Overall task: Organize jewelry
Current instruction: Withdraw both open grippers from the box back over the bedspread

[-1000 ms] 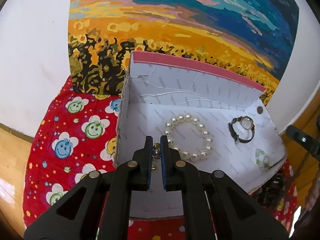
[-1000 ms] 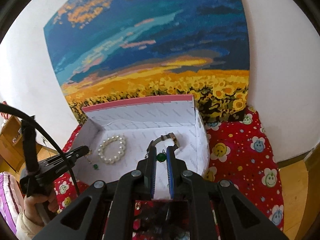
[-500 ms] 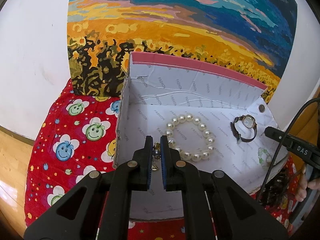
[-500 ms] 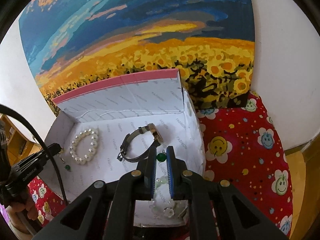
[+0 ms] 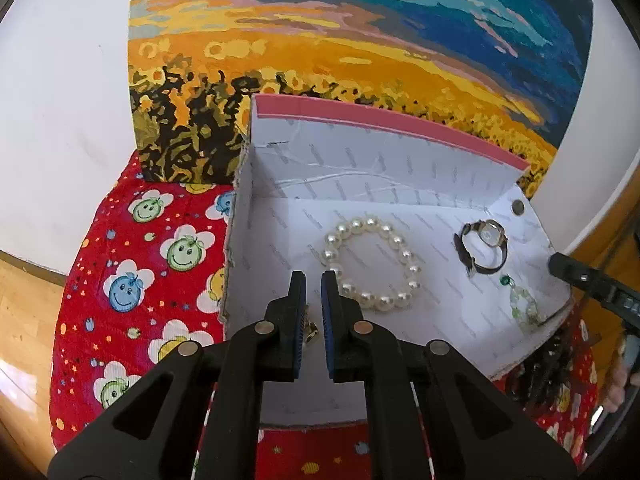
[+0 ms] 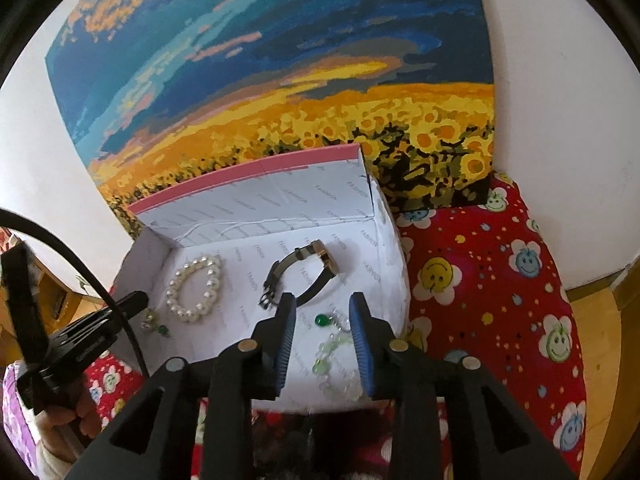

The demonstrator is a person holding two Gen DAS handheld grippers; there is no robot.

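Note:
A white open box [image 5: 360,152] [image 6: 260,216] with a pink rim holds a pearl bracelet [image 5: 416,270] [image 6: 192,316] and a dark-strapped watch [image 5: 490,234] [image 6: 326,258]. My left gripper [image 5: 313,280] [image 6: 138,300] hovers at the box's left front, shut on a small gold earring [image 5: 311,330] [image 6: 154,323] with a green bead that dangles below its tips. My right gripper [image 6: 322,304] [image 5: 560,264] is over the box's right front corner with its jaws opening. A green-stone pendant with pale green beads [image 6: 322,320] [image 5: 506,280] lies on the box floor between them, untouched by the pads.
The box stands on a red cloth with smiley flowers [image 5: 140,280] [image 6: 500,280]. A sunflower painting [image 5: 320,60] leans on the white wall right behind it. Something dark lies in front of the box [image 5: 540,372]. A person's hand [image 6: 60,412] holds the left gripper.
The right gripper's jaws have parted, and the green pendant they held now lies on the box floor. The left gripper keeps still with its earring.

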